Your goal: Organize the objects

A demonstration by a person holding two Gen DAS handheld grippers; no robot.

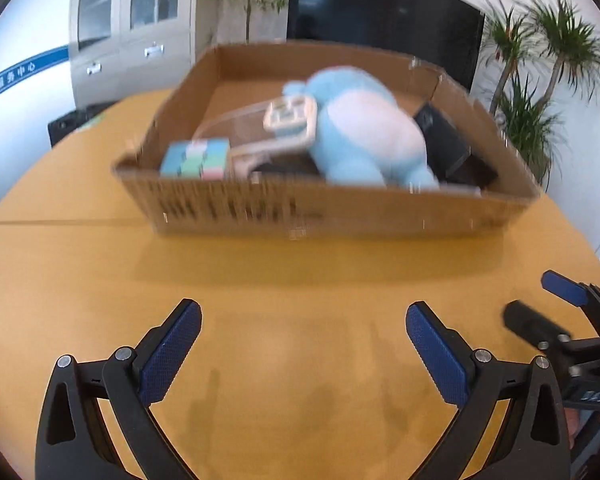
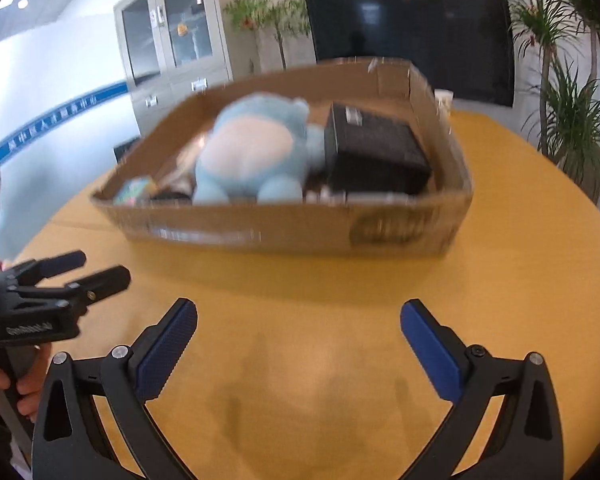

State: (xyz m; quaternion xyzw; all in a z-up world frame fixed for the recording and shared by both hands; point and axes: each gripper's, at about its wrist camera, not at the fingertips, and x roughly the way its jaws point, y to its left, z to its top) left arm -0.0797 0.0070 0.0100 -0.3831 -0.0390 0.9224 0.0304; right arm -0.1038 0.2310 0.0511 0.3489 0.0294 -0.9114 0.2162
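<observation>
A shallow cardboard box (image 1: 236,210) stands on the yellow table (image 1: 260,280), ahead of both grippers. Inside lie a light-blue plush toy (image 1: 364,132), a pastel cube (image 1: 196,158), a white gadget (image 1: 290,116) on clear plastic, and a black box (image 1: 444,140). The cardboard box (image 2: 300,228), plush (image 2: 252,156) and black box (image 2: 376,152) also show in the right wrist view. My left gripper (image 1: 302,320) is open and empty over bare table. My right gripper (image 2: 298,316) is open and empty. Each gripper shows in the other's view: the right one (image 1: 540,304), the left one (image 2: 96,268).
A grey cabinet (image 1: 128,32), a dark screen (image 1: 384,16) and potted plants (image 1: 540,80) stand behind the table. A small white cup (image 2: 444,100) sits behind the box. The table edge curves away at the far right (image 2: 572,184).
</observation>
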